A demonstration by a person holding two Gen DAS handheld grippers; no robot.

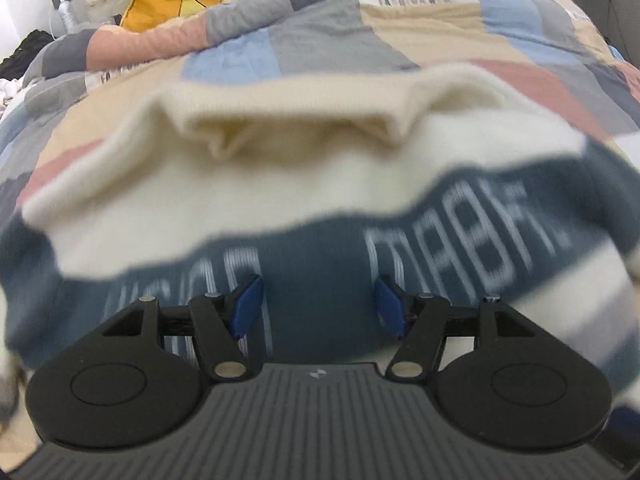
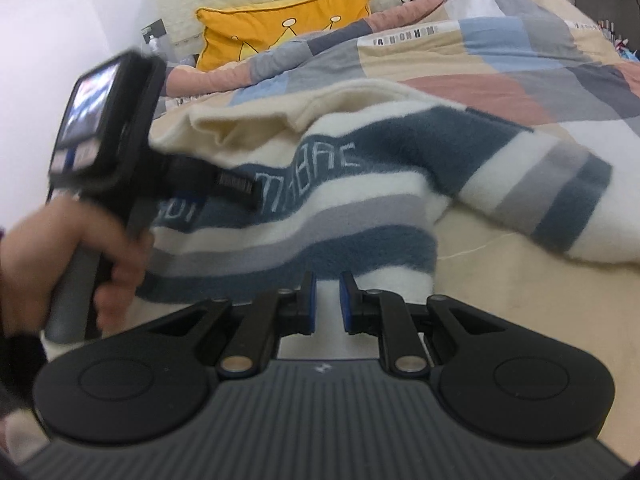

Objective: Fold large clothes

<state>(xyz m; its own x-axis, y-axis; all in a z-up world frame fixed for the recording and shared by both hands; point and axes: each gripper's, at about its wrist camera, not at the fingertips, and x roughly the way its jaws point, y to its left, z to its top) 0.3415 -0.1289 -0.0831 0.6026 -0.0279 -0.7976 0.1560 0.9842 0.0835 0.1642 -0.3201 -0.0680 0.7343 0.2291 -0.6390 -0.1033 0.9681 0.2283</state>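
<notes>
My left gripper (image 1: 318, 306) hangs over the striped sweater (image 1: 304, 184) with jaws released, nothing between them. My right gripper (image 2: 327, 302) has jaws nearly clenched at the sweater's near hem; whether they pinch it I cannot tell. The sweater lies rumpled across the bed (image 2: 520, 300), below the yellow pillow (image 2: 280, 24).

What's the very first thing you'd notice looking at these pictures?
A big cream sweater with blue and grey stripes lies spread across the patchwork quilt. Behind it, a bright yellow pillow leans by the headboard. The left gripper hangs open above the sweater's blue lettered band.
</notes>
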